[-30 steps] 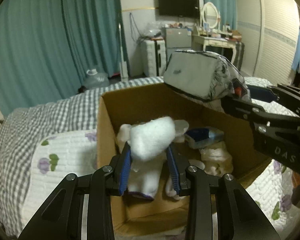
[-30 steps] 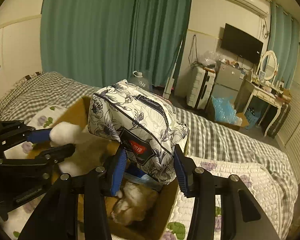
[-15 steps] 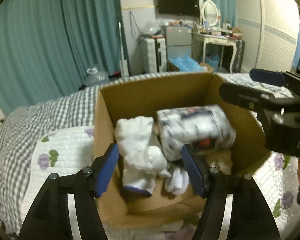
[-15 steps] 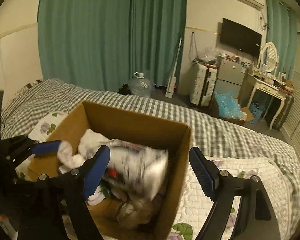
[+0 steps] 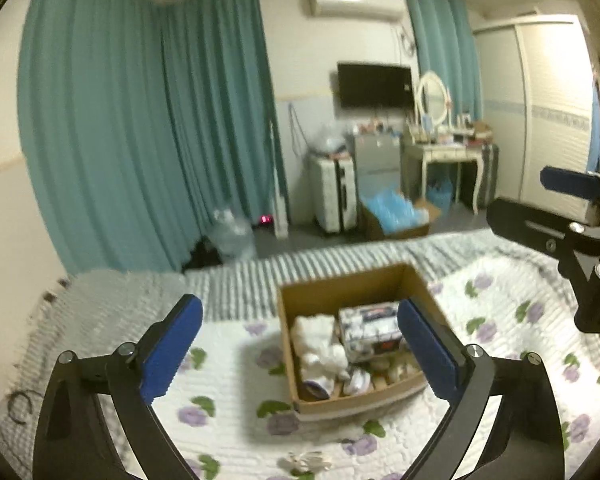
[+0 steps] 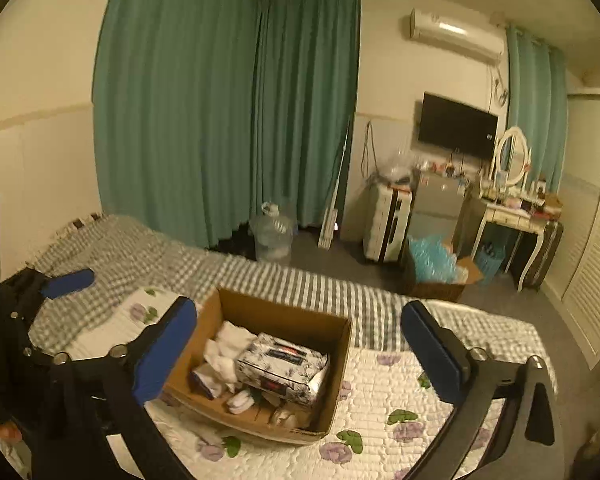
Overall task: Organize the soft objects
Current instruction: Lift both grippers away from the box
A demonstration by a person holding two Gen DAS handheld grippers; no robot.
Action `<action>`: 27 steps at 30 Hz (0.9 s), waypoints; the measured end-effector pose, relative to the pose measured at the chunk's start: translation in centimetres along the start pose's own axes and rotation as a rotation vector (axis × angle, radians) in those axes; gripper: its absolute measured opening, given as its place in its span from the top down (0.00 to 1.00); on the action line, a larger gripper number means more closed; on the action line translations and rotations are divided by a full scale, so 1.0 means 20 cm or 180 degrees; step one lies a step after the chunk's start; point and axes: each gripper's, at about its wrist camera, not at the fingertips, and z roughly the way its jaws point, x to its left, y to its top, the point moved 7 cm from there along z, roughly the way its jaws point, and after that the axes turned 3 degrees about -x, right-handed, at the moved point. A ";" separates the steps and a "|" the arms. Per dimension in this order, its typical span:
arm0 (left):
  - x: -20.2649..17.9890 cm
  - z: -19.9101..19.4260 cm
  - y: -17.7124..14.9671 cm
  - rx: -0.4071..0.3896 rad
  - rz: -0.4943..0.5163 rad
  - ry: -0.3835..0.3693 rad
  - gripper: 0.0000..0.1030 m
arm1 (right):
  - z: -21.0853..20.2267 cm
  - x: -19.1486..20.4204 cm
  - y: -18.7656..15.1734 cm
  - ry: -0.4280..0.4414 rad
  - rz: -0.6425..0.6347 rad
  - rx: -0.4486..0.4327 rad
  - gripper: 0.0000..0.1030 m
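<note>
An open cardboard box (image 5: pixel 340 288) (image 6: pixel 336 344) stands on the flowered quilt. Inside lie a white plush toy (image 5: pixel 318 338) (image 6: pixel 226 346) and a floral-print pouch (image 5: pixel 370 330) (image 6: pixel 282 366), with smaller white soft items beneath them. My left gripper (image 5: pixel 300 344) is open and empty, well above and back from the box. My right gripper (image 6: pixel 300 344) is open and empty, also raised above the box. The right gripper shows at the right edge of the left wrist view (image 5: pixel 572 200). The left gripper shows at the left edge of the right wrist view (image 6: pixel 66 284).
The bed has a white quilt with purple flowers (image 5: pixel 228 400) (image 6: pixel 388 384) over a grey checked sheet (image 6: pixel 140 256). A small pale item (image 5: pixel 306 460) lies on the quilt near me. Teal curtains, a water jug (image 6: pixel 272 232), a suitcase and a dressing table stand beyond the bed.
Both grippers let go of their loads, the plush toy and the pouch, into the box. Both then opened wide and pulled up and back from the box.
</note>
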 end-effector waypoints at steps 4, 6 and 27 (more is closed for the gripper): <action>0.06 -0.24 0.11 -0.0213 0.0031 0.0072 0.03 | -0.23 0.04 0.11 -0.0042 -0.0068 -0.0132 0.00; 0.09 -0.35 0.15 -0.0314 0.0043 0.0128 0.03 | -0.35 0.06 0.15 -0.0036 -0.0068 -0.0204 0.00; 0.22 -0.39 -0.35 -0.0206 -0.0292 0.0121 0.02 | -0.33 0.27 -0.40 0.0169 -0.0003 0.0115 0.00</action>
